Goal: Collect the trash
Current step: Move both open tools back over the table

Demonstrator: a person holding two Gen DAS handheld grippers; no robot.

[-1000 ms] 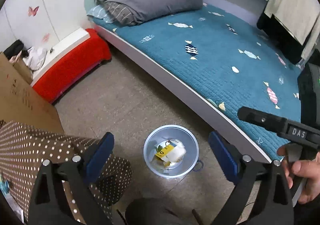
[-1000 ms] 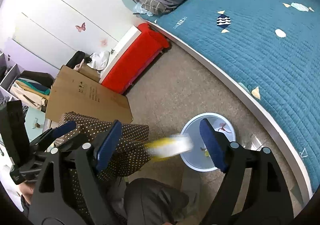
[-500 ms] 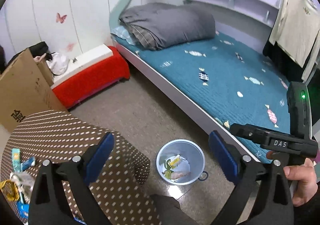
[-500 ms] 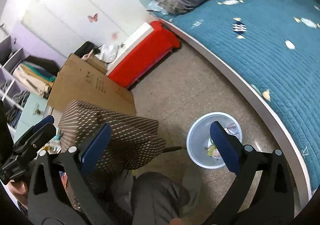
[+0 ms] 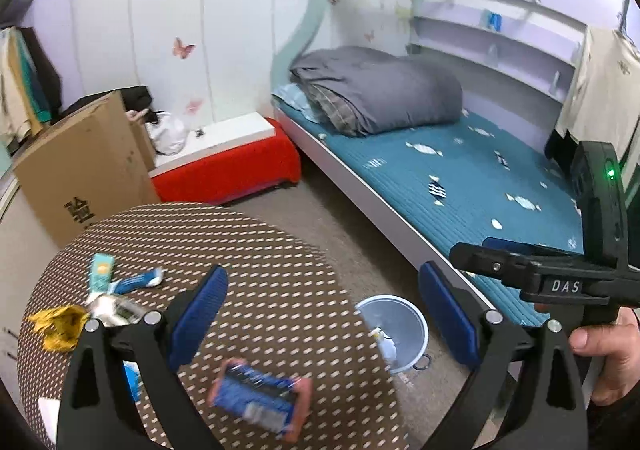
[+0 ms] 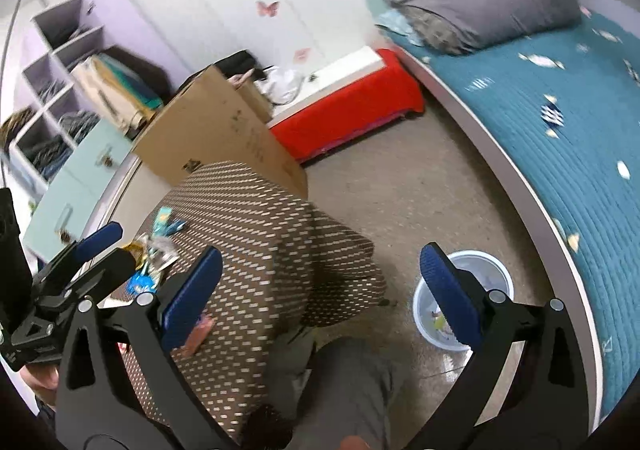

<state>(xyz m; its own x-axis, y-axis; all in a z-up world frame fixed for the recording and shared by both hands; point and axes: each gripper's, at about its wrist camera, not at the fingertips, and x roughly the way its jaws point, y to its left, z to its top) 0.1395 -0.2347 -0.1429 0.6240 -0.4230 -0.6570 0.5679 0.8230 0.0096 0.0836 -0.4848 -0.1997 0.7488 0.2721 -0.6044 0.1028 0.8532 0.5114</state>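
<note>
Both grippers are seen wide apart w/ nothing between the pads. The left gripper (image 5: pixel 320 314) hangs over the round dotted table (image 5: pixel 256 242); the right gripper (image 6: pixel 320 298) is held off the table's edge, above the floor and the person's knee (image 6: pixel 352 390), w/ its right pad in front of the bin (image 6: pixel 496 274).

Key relation: in the left wrist view, the nearest trash is the blue-and-pink packet (image 5: pixel 260 398), lying just below the gap between the pads, at approx. 6 o'clock from the left gripper. Its long axis is judged to run approx. 10-to-4 o'clock, but the packet is blurred, so this is not certain. The left hand is judged nearer to it than the right.

More trash is clustered at 9 o'clock from the left gripper: a yellow wrapper (image 5: pixel 56 326), a silvery wrapper (image 5: pixel 116 310), a teal packet (image 5: pixel 102 270) and a blue-white tube-like wrapper (image 5: pixel 136 281). All lie flat on the cloth, near one another; whether they touch cannot be told.

The bin is on the floor at 3 o'clock from the table, just beside the bed's edge, w/ some trash already seen inside. A drop there would call for a swing to the right, clear of the tabletop.

Surface: brown cloth w/ pale dots, draped over the table's edge. Room: speckled floor, bed w/ teal cover (image 5: pixel 460 178) and grey duvet (image 5: pixel 380 98), red-sided bench (image 5: pixel 228 170), cardboard box (image 5: pixel 80 170), butterfly stickers on the wall.
</note>
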